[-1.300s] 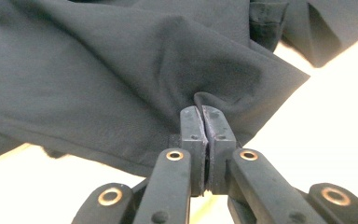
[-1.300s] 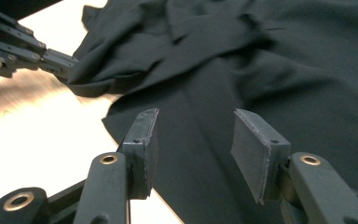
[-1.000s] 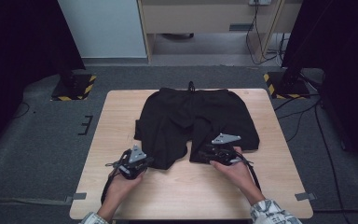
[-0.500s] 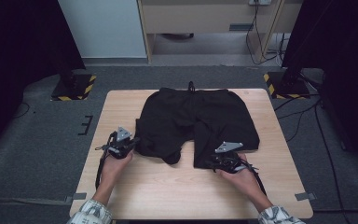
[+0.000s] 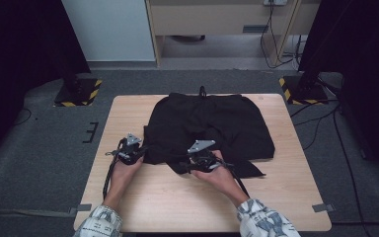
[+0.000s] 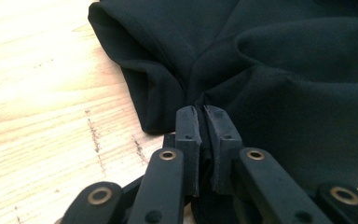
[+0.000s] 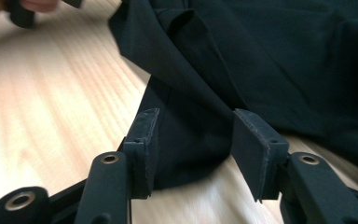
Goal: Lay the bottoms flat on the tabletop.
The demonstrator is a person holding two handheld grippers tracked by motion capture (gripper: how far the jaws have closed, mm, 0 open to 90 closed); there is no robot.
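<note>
Black shorts (image 5: 212,123) lie on the wooden table (image 5: 177,202), waistband at the far side. At the left leg's edge, my left gripper (image 5: 140,150) has a fold of the black cloth (image 6: 261,70) pinched between its jaws (image 6: 200,112). The jaws have just eased open slightly but still press on it. My right gripper (image 5: 187,163) is at the near hem in the middle. Its jaws (image 7: 196,116) have just opened wider. The hem of the shorts (image 7: 191,140) lies between the pads, which stand apart from it.
Bare wood runs along the table's near side and left strip (image 5: 123,113). On the floor behind the table stand two bases with yellow-black stripes (image 5: 76,94) (image 5: 301,89), with cables (image 5: 325,128) at the right. A cabinet (image 5: 217,19) is at the back.
My left gripper has moved left to the shorts' left edge, drawing the leg out. My right gripper has swung left from the right leg to the middle hem.
</note>
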